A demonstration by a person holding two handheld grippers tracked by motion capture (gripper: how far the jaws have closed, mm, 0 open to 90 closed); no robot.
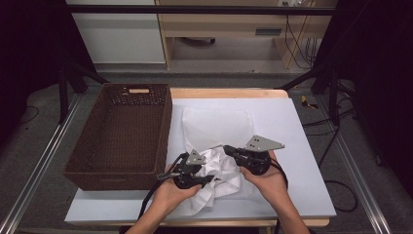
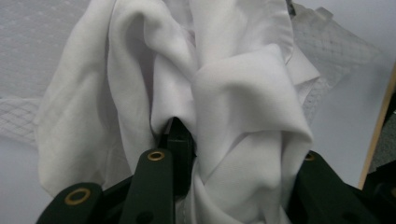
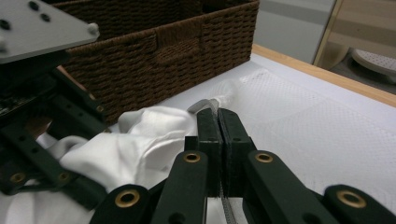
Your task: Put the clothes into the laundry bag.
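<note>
From the high view, a person is working at a table covered by a white mat (image 1: 302, 146), with a crumpled white cloth (image 1: 219, 168) lying near the front edge, between the two hands. The left gripper (image 1: 207, 179) is reaching in from the cloth's left side and the right gripper (image 1: 229, 148) from its right, so the bundle is sitting directly between them and touching both. A white mesh bag (image 1: 218, 124) is lying flat just behind the cloth, and a brown woven basket (image 1: 122, 141) is standing to the left, touching the mat's edge. In the left gripper view, the cloth (image 2: 224, 93) is bunching up straight ahead, its folds running upward away from the jaws, which are standing part-way open with a thick wad of fabric pressed between them. In the right gripper view, the jaws are closing tight together on a thin strip at the bag's mouth (image 3: 208, 105), with the cloth (image 3: 135, 144) heaped just to their left and the basket (image 3: 159, 51) beyond it. Judging by this, the cloth is sitting just in front of the bag's mouth, a short push away.
</note>
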